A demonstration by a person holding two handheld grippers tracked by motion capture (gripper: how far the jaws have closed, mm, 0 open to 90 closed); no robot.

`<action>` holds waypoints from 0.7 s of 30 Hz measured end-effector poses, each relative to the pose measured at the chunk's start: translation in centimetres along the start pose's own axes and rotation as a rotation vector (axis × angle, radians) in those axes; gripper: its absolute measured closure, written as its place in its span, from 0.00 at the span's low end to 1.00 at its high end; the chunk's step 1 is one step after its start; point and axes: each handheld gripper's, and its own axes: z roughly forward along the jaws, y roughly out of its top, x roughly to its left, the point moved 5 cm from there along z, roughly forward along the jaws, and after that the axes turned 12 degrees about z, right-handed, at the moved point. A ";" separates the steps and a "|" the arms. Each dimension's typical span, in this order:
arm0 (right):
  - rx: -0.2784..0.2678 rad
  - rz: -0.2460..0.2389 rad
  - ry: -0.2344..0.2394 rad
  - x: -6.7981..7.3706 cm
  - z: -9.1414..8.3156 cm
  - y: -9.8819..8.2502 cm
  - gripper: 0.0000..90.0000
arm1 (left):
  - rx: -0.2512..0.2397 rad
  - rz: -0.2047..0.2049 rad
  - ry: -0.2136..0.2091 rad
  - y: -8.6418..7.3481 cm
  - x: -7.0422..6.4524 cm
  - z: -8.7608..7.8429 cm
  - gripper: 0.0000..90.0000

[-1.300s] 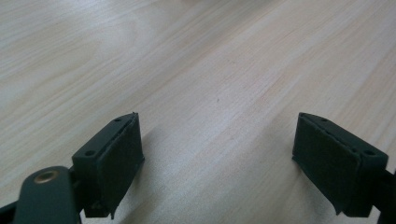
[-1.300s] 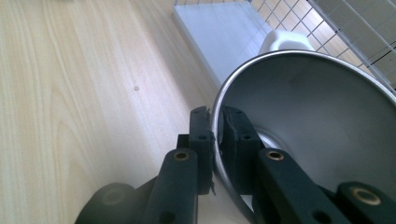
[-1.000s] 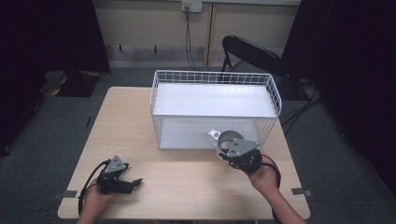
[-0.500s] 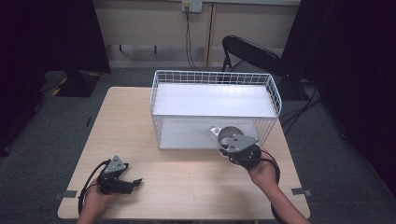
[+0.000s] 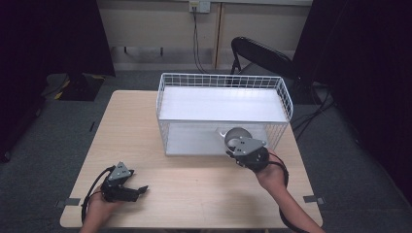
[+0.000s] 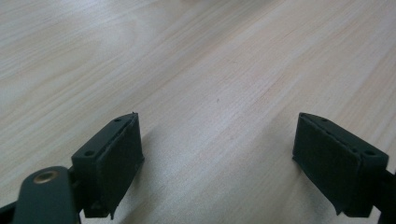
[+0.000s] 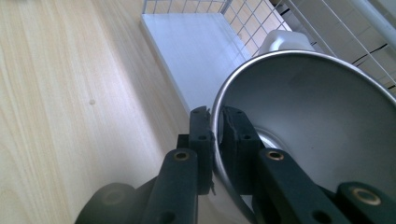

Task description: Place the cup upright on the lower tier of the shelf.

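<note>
right tool (image 7: 214,122) clamped on the rim of a steel cup (image 7: 317,121) right by the wire basket (image 5: 286,99), left tool (image 6: 219,158) wide open, low over the bare tabletop (image 6: 196,70)

Shiny metal cup (image 7: 317,121) – tilted, rim pinched between jaws, held beside the white wire basket (image 5: 223,82)

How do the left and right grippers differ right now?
The left gripper is open with nothing between its jaws; the right gripper is shut on the rim of a metal bowl. The left sits low by the table's front edge; the right is up at the basket.
</note>
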 end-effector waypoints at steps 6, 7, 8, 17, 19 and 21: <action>-0.001 -0.010 -0.010 -0.2 0.4 0.2 0.92 | 0.001 0.000 -0.001 0.0 0.0 0.0 0.17; 0.001 -0.012 -0.012 -0.3 0.4 0.2 0.92 | 0.001 0.000 -0.001 0.0 0.0 0.0 0.17; 0.002 -0.010 -0.012 -0.4 0.4 0.2 0.92 | 0.001 0.000 -0.001 0.0 0.0 0.0 0.17; -0.008 -0.010 -0.028 -0.9 1.1 -0.1 0.92 | 0.001 0.000 -0.001 0.0 0.0 0.0 0.17; -0.009 -0.005 -0.027 -1.1 1.3 -0.2 0.92 | 0.000 0.000 -0.001 0.0 0.0 0.0 0.17; -0.008 -0.004 -0.029 -1.2 1.5 -0.3 0.92 | 0.001 0.001 -0.001 0.0 0.0 0.0 0.17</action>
